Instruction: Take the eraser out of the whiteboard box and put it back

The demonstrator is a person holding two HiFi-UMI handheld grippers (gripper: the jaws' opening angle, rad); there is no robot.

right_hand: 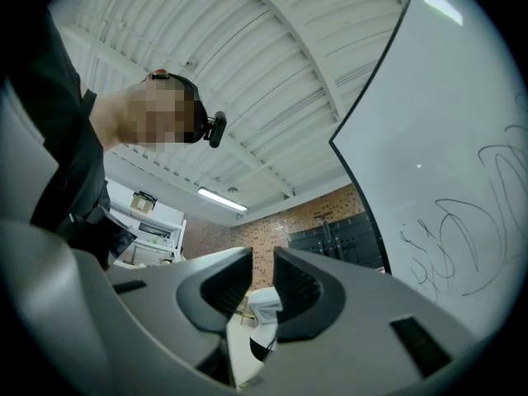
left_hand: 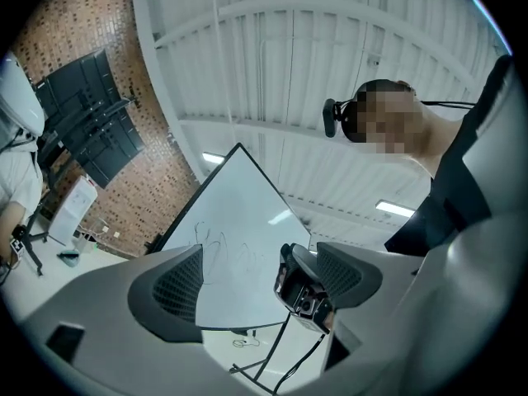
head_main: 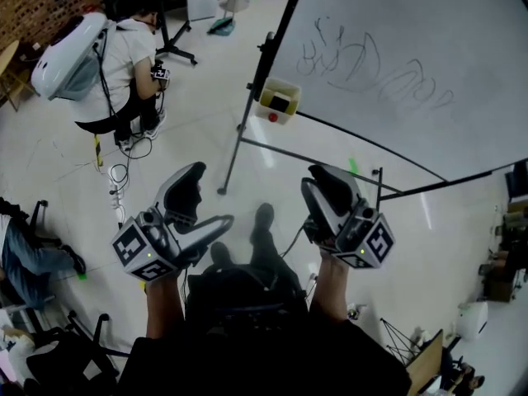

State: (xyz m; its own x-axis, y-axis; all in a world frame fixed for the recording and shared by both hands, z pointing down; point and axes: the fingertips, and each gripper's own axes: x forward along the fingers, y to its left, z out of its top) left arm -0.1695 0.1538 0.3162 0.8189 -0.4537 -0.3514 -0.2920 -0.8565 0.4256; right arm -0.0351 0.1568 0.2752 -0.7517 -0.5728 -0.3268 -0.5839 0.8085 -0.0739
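The whiteboard stands on an easel at the upper right, with dark scribbles on it. A cream whiteboard box hangs at its lower left corner, and the black eraser lies inside it. Both grippers are held low in front of me, well short of the box. My left gripper is open with nothing between its jaws; in the left gripper view the whiteboard shows through the gap. My right gripper has its jaws almost together, leaving an empty narrow slit. It also shows in the left gripper view.
The easel legs spread over the floor between me and the box. A person with a white backpack stands at the far left, with cables on the floor nearby. Another person's legs are at the left edge. Furniture crowds the right edge.
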